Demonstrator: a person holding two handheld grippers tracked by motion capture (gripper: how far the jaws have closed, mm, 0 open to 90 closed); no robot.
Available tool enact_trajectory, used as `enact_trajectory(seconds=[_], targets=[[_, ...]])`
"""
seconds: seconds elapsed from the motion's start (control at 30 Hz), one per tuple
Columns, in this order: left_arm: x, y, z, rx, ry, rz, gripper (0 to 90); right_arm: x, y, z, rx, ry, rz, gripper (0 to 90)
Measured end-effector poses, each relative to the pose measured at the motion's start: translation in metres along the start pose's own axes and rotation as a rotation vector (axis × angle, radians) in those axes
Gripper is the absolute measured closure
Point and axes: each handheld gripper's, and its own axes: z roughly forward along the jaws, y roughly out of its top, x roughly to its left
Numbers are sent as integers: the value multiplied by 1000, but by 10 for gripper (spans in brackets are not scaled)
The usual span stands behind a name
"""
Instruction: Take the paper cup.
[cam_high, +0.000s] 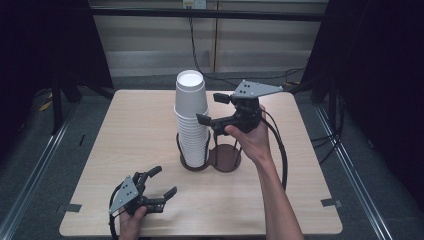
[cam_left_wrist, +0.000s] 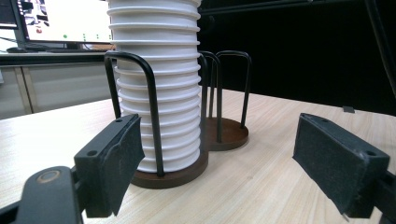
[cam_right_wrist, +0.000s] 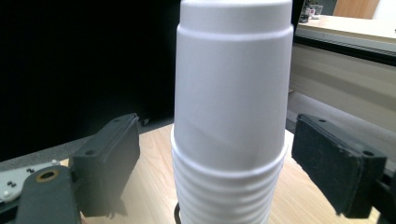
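This is a lab-style recording station: a light wooden table (cam_high: 150, 130) stands on grey carpet between black curtains (cam_high: 45, 40), with floor rails (cam_high: 35, 165), tape marks (cam_high: 331, 202), trailing cables (cam_high: 197, 50), and a lit computer monitor (cam_left_wrist: 60, 21) on a desk behind.

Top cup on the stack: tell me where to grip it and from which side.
Grip the top cup on its smooth side wall, above the ribbed rims of the stack below. Come in level from the side, where the right hand-held gripper already is, jaws open on either side. The cup is upside down, so no open rim is on offer.
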Motion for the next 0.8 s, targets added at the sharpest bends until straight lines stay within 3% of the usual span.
enact_trajectory(seconds=[0.33, 0.8], targets=[[0, 0, 0, 0, 0, 0, 156, -6, 28, 21, 33, 26, -4, 130], [0, 0, 0, 0, -1, 1, 156, -11, 41, 46, 81, 10, -4, 142]])
